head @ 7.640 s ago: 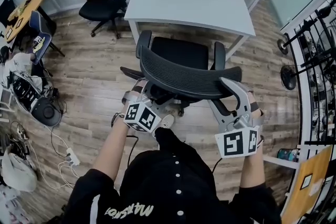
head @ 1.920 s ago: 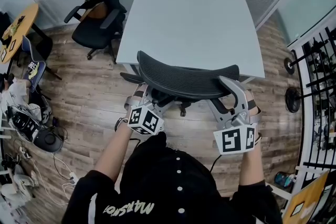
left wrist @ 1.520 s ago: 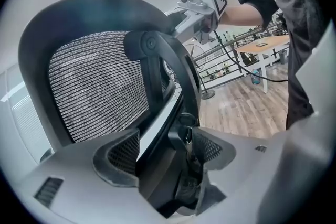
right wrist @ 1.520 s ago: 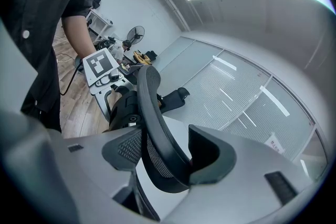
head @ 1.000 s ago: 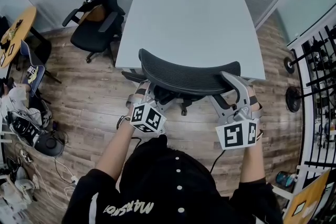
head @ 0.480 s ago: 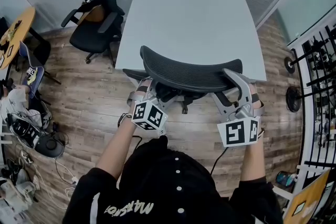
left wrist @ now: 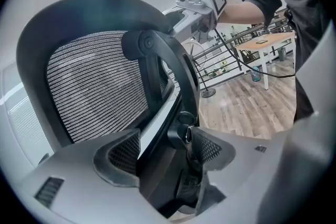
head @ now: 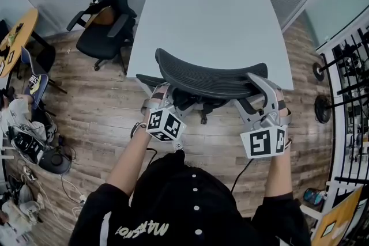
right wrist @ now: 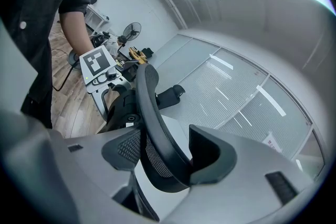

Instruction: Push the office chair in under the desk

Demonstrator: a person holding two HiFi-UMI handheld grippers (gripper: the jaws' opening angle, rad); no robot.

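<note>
Office chair [head: 210, 79] back of black woven mesh in a smooth matt plastic frame, desk [head: 210, 14] top smooth, matt pale grey, floor [head: 98, 118] of wood-grain planks, left gripper [left wrist: 164, 153] and right gripper [right wrist: 167, 152] matt grey plastic with rough dark pads [right wrist: 123, 150]

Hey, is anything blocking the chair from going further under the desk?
Nothing visible does. The chair has its backrest at the desk edge; the space under the top is hidden.

Floor [head: 104, 118] w/ desk [head: 213, 20], office chair [head: 210, 80]
</note>
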